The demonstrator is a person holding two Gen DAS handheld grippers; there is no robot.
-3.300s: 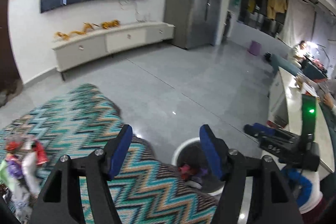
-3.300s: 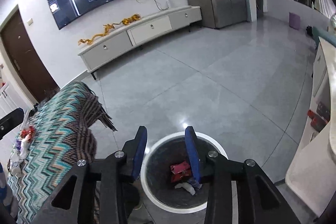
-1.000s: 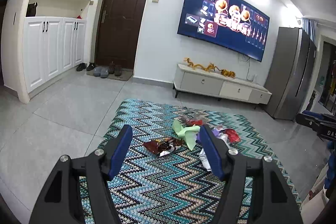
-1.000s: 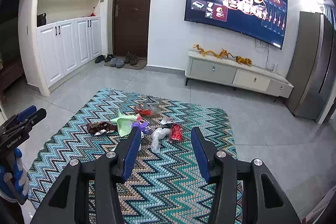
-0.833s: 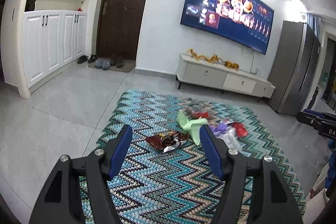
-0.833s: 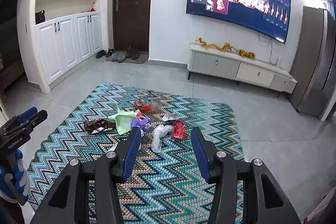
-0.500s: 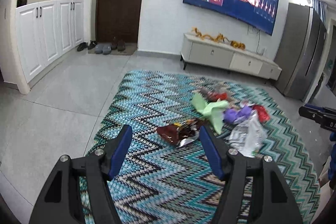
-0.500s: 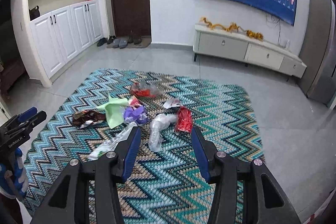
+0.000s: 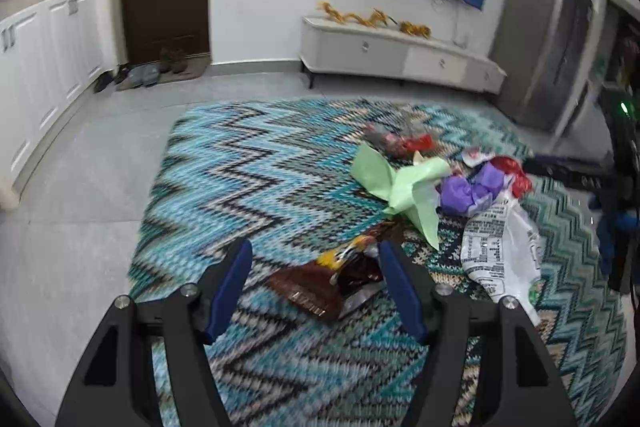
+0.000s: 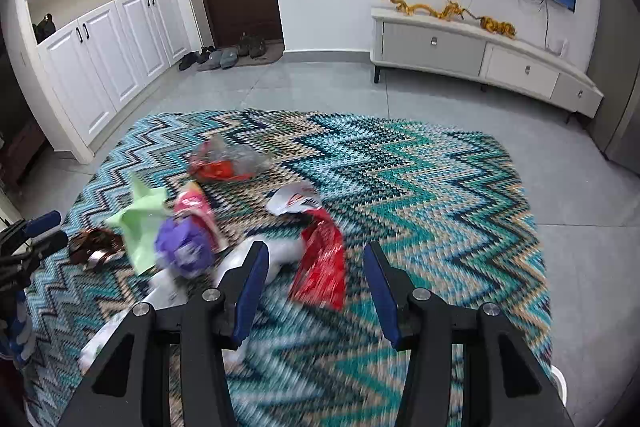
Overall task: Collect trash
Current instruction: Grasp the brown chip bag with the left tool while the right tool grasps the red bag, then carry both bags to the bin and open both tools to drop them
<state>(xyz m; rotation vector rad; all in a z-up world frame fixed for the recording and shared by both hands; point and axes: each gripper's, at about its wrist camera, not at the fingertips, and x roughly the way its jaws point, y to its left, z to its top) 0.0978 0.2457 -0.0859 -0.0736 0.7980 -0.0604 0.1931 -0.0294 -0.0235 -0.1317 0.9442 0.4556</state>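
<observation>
A: Where's the trash?

B: Scattered on the zigzag rug (image 10: pixel 420 187), toward its left side as the right camera sees it. A brown wrapper (image 9: pixel 320 287) lies nearest the rug's left edge, then green paper (image 9: pixel 404 187), a purple wrapper (image 9: pixel 468 191), a white plastic bag (image 9: pixel 500 251) and a red wrapper (image 10: pixel 324 263).

A: And the tongs?

B: The left tongs (image 9: pixel 316 287) hang apart above the brown wrapper, nothing between them. The right tongs (image 10: pixel 312 287) are also apart and empty, framing the red wrapper without touching it.
</observation>
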